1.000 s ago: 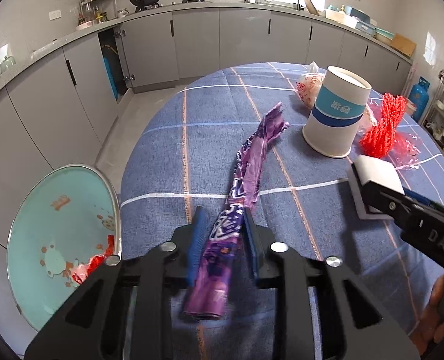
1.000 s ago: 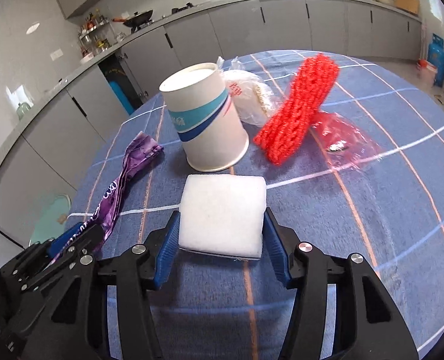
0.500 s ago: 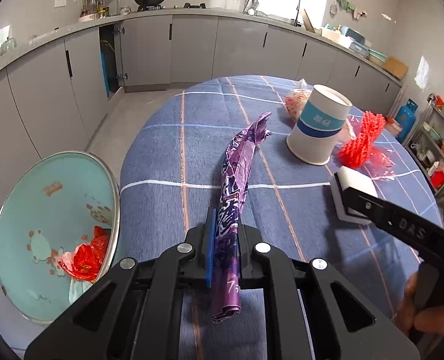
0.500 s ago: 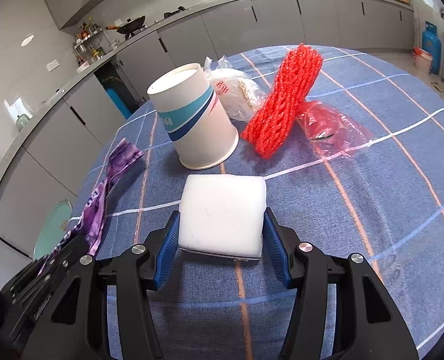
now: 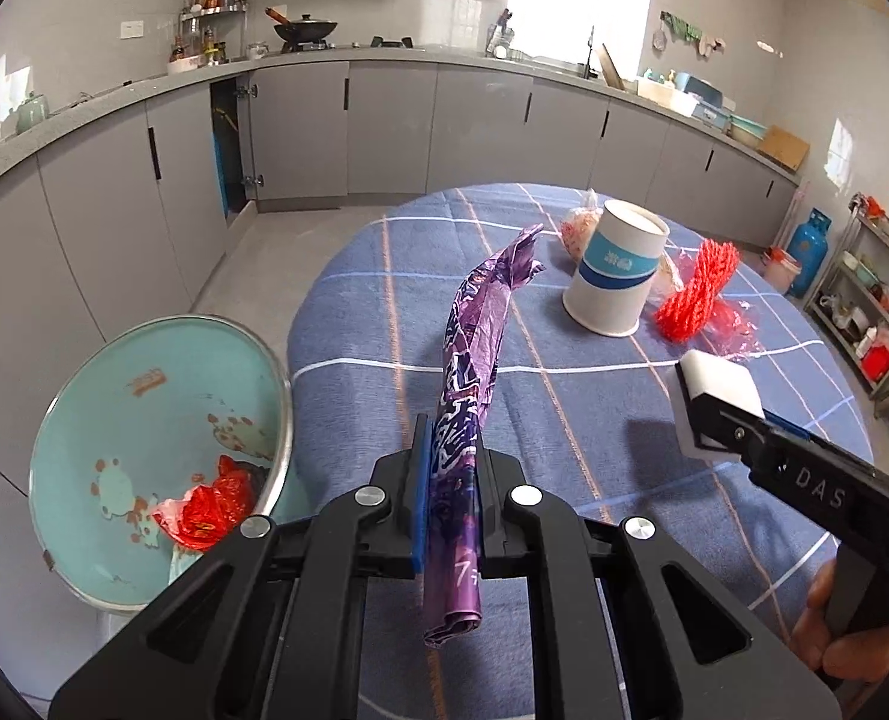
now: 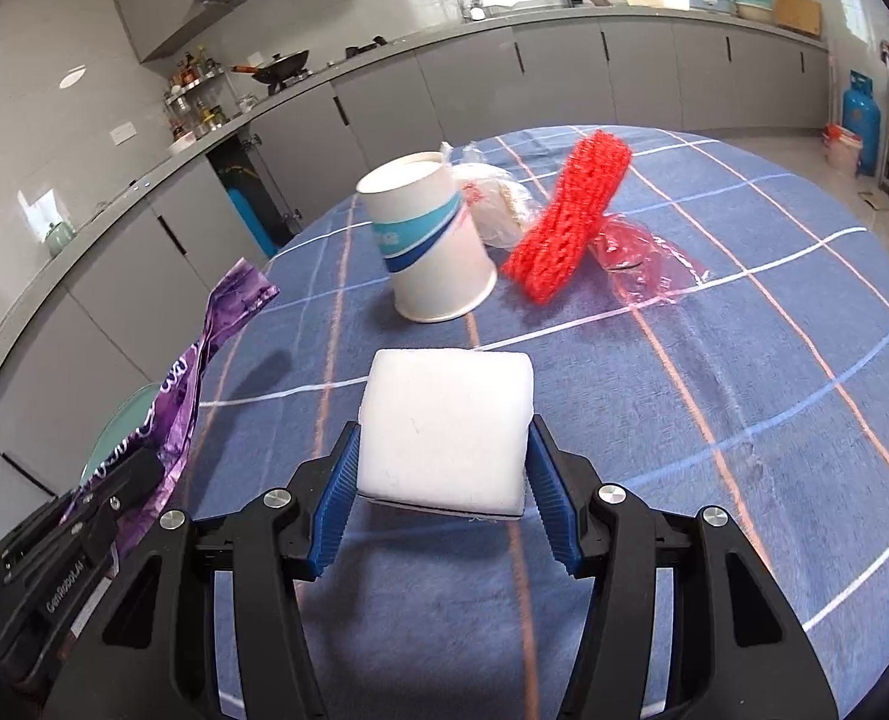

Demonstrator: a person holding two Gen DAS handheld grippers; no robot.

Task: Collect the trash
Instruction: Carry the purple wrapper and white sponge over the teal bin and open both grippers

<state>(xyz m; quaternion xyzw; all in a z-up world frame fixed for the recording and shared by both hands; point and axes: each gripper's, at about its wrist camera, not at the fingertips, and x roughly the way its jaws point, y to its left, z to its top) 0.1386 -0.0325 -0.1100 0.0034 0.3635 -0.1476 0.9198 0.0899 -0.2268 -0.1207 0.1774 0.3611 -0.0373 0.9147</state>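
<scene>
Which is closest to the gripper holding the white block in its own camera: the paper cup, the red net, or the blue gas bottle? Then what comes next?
Counting from the right gripper with the white block:
1. Paper cup, upside down, just beyond the block, slightly left.
2. Red net, a little farther, to the cup's right.
3. Blue gas bottle, far right, on the floor past the table.

Crumpled purple wrapper (image 5: 467,360) aloft; white foam block (image 6: 444,427) gripped.

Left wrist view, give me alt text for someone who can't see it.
The left gripper is shut on a long purple wrapper above a blue checked table. A teal bin sits below left; a paper cup and red netting lie beyond.
</scene>
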